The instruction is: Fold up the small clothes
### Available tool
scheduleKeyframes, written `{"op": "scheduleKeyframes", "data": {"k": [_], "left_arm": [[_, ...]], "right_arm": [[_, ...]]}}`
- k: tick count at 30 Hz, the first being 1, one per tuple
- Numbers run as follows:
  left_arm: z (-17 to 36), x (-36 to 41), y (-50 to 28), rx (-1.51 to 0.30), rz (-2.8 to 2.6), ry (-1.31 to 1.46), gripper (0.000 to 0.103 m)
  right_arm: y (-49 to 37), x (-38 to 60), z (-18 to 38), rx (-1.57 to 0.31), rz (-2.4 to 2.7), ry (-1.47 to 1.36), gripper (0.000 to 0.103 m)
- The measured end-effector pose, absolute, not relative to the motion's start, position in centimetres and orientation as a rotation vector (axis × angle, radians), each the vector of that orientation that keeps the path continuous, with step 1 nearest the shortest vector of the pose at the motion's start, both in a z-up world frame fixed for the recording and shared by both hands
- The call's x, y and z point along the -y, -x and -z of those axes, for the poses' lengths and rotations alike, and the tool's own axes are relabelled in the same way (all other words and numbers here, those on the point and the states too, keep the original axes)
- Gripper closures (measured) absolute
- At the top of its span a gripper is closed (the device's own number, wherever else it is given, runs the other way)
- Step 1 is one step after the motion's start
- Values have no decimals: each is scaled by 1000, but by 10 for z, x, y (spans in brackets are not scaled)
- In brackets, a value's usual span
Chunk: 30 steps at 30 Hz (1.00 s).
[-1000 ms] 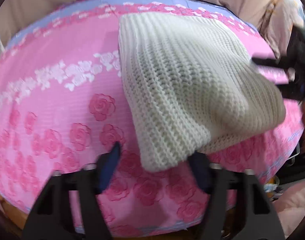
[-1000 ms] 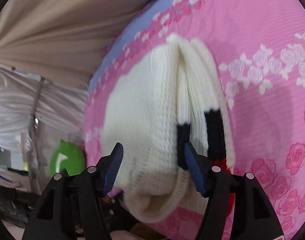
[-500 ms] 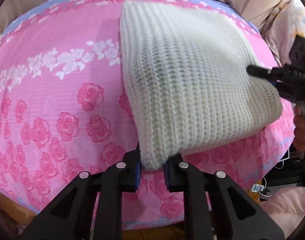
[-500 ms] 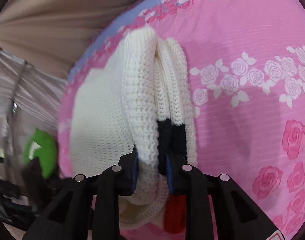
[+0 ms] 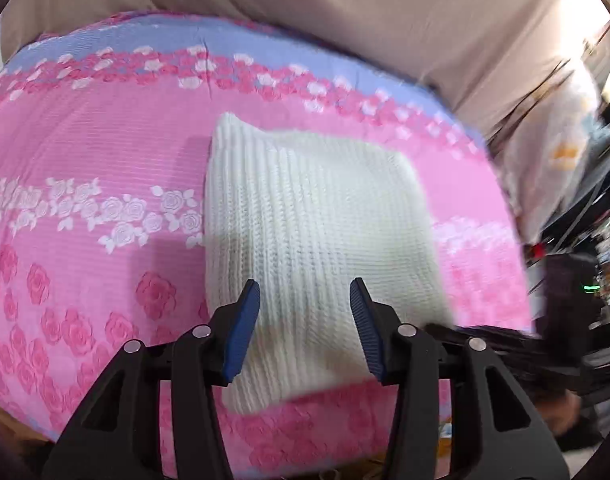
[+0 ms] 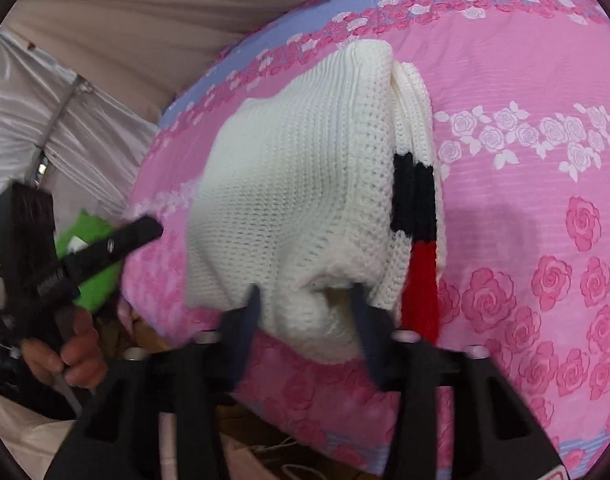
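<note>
A cream knit sweater (image 5: 313, 240), folded into a thick rectangle, lies on the pink rose bedspread (image 5: 85, 168). My left gripper (image 5: 305, 320) hovers over the sweater's near edge. Its jaws are opening and its blue pads (image 5: 241, 328) are clear of the knit. In the right wrist view the sweater (image 6: 297, 184) shows black and red bands (image 6: 417, 216) along its right fold. My right gripper (image 6: 305, 312) is blurred, with its jaws apart and opening. The sweater's near corner bulges between them. A hand (image 6: 77, 352) holds the left gripper's finger (image 6: 137, 232) at the left.
The bedspread's near edge (image 6: 345, 440) drops off just below both grippers. A beige curtain (image 5: 345, 20) hangs behind the bed. A green object (image 6: 93, 272) and silvery sheeting (image 6: 45, 120) lie left of the bed. Dark clutter (image 5: 585, 240) crowds the right side.
Both grippers were shut on the sweater's near edge half a second ago; now both have their jaws apart. The left one has lifted and pulled back, and the sweater lies flatter.
</note>
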<state>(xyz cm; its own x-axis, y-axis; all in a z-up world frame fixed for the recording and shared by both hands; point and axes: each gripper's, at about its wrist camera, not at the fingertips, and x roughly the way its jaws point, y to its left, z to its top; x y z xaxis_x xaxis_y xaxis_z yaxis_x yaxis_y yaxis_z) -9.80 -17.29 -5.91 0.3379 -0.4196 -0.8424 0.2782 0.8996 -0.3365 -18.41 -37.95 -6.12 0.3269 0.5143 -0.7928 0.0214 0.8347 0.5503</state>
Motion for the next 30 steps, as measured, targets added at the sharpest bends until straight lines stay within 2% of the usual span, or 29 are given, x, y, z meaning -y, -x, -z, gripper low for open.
{"op": "scheduleKeyframes", "data": {"k": [1,2,5,8,11,13,16,18,23,24,26,27,30], "left_arm": [[67,180,96,-1167,438,84,71],[73,183,97,-1178,432,49,73],[92,187,104,-1222,430,-8,75],[95,196,112,-1208,431,-94,74],[93,197,113,-1196,435,-124,74],[92,194,111,-1202,443,-88,74],[93,191,110,-1201,435,-77,74],[94,192,110,-1196,437,-85,74],[94,196,111,-1197,440,-111,73],[94,196,111,-1198,439,-110,73],[95,195,109,-1202,434,-102,73],[95,195,109,-1205,436,-94,73],[95,191,108,-1212,440,-58,73]], "right_arm": [[185,381,58,-1197,-331,-526,94],[189,388,49,-1154,-323,-553,94],[206,413,36,-1105,-282,-583,95],[215,414,92,-1290,-237,-522,96],[213,414,86,-1270,-250,-552,93],[209,418,62,-1217,-227,-539,78],[197,419,26,-1129,-229,-523,71],[174,413,11,-1079,-221,-458,58],[103,395,30,-1072,-203,-363,56],[91,389,40,-1095,-198,-364,58],[79,379,54,-1127,-191,-359,88],[78,379,52,-1117,-194,-367,93],[88,392,26,-1008,-194,-418,98]]}}
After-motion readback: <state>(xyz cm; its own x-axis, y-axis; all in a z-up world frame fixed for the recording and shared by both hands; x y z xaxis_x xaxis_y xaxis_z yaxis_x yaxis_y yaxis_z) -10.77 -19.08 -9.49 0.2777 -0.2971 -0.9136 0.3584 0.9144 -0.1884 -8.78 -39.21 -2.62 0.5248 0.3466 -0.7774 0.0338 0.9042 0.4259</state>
